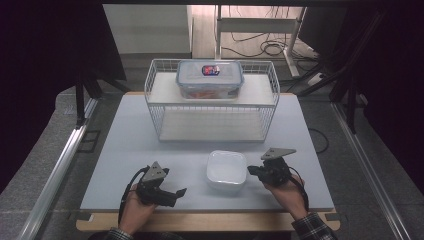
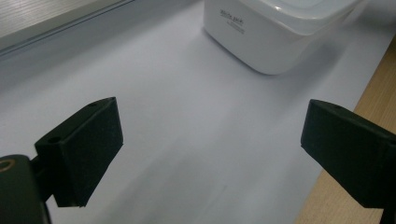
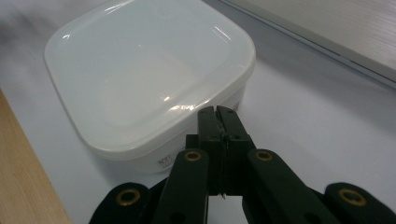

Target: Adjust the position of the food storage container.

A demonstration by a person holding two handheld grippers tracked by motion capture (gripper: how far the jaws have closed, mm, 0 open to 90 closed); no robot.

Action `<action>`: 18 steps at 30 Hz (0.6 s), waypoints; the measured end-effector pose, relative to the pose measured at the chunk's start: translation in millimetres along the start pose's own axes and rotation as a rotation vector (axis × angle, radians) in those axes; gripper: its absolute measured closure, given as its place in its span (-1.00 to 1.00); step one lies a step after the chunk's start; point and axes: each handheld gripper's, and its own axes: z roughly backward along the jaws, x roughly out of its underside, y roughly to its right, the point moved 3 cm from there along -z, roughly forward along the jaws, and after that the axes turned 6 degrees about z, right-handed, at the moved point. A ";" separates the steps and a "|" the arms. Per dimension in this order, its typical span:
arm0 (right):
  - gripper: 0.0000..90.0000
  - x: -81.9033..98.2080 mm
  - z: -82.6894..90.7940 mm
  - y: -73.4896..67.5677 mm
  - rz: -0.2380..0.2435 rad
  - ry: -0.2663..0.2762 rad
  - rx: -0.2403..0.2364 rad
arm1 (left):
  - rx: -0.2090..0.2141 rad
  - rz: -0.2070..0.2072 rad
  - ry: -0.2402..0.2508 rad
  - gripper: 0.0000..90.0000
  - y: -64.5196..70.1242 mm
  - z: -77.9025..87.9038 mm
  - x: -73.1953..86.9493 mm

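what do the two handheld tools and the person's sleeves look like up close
Both are black two-jaw tools: the left tool and the right tool each carry a grey three-cornered plate on top and trail a black cable. Flat black pads face the jaws, and brass-coloured rivets mark the linkage. The plaid sleeves are dark checked fabric.

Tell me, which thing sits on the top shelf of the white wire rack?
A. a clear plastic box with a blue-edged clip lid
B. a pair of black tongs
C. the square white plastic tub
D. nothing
A: the clear plastic box with a blue-edged clip lid rests on the top shelf of the white wire rack, while the square white plastic tub sits on the table in front.
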 end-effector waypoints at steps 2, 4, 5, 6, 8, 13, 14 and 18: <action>0.98 -2.2 -3.4 -1.2 0.001 0.004 0.003 | 0.000 -0.002 -0.001 -0.88 0.4 -0.2 0.1; 0.98 -4.5 -6.5 -1.4 0.000 0.010 0.006 | 0.000 -0.003 -0.003 -0.88 0.6 -0.6 0.1; 0.98 -5.5 -8.3 -1.3 -0.002 0.015 0.008 | 0.001 -0.003 -0.004 -0.88 0.6 -0.8 0.2; 0.98 -6.6 -9.9 -1.5 -0.009 0.017 0.004 | 0.001 -0.002 -0.005 -0.88 0.8 -1.1 0.2; 0.98 -8.7 -13.0 -1.7 -0.006 0.020 0.000 | 0.004 0.000 -0.006 -0.88 0.9 -1.5 0.3; 0.78 -8.9 -14.8 0.3 0.003 0.020 0.010 | 0.021 0.030 -0.001 -0.88 0.7 -0.7 0.1; 0.63 -7.9 -13.6 1.4 0.006 0.021 0.016 | 0.020 0.034 0.000 -0.88 0.4 -0.4 0.2; 0.10 -2.4 -7.4 7.2 -0.013 0.036 0.034 | 0.015 0.047 -0.003 -0.88 -1.9 -0.4 1.2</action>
